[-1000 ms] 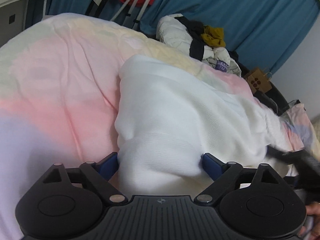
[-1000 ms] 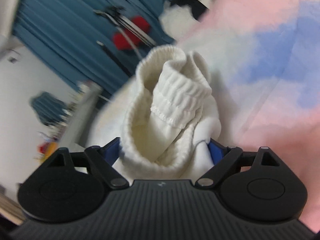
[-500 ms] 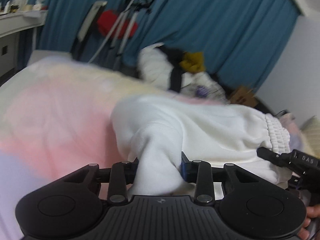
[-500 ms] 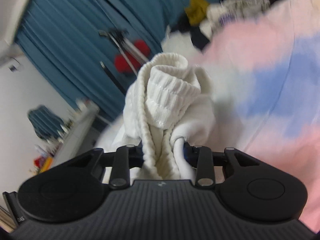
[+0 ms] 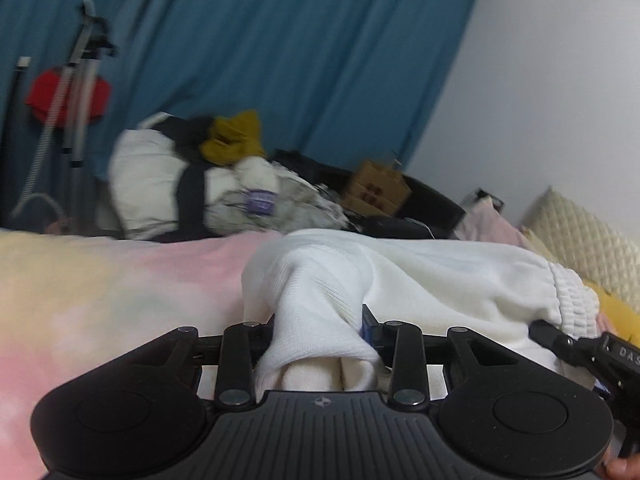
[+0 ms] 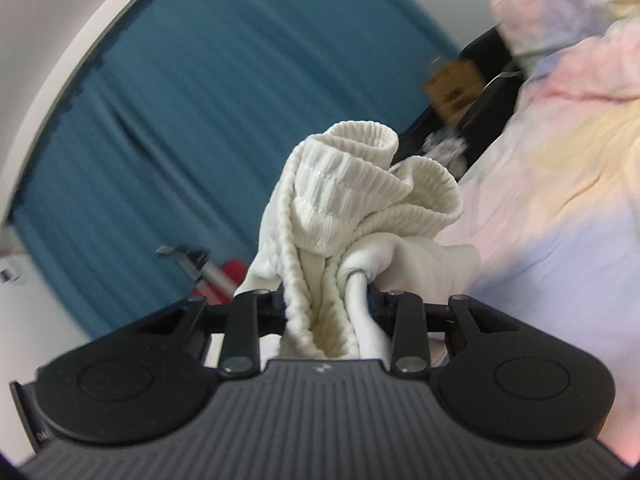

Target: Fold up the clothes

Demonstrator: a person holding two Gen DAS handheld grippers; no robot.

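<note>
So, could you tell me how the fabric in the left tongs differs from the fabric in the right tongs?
The left tongs pinch smooth knit of the white garment; the right tongs pinch its ribbed band. The left bunch is tented, the right ruffled. Both tongs are shut.

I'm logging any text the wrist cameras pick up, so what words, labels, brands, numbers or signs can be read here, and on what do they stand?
"DAS": white letters on the black right gripper, at the left wrist view's right edge; cut off there, so possibly part of a longer word.
Purple label on the clothes pile: print too blurred to read.
Cardboard box: dark markings, not legible.
Small emblem on the left gripper: a logo, no letters.
</note>
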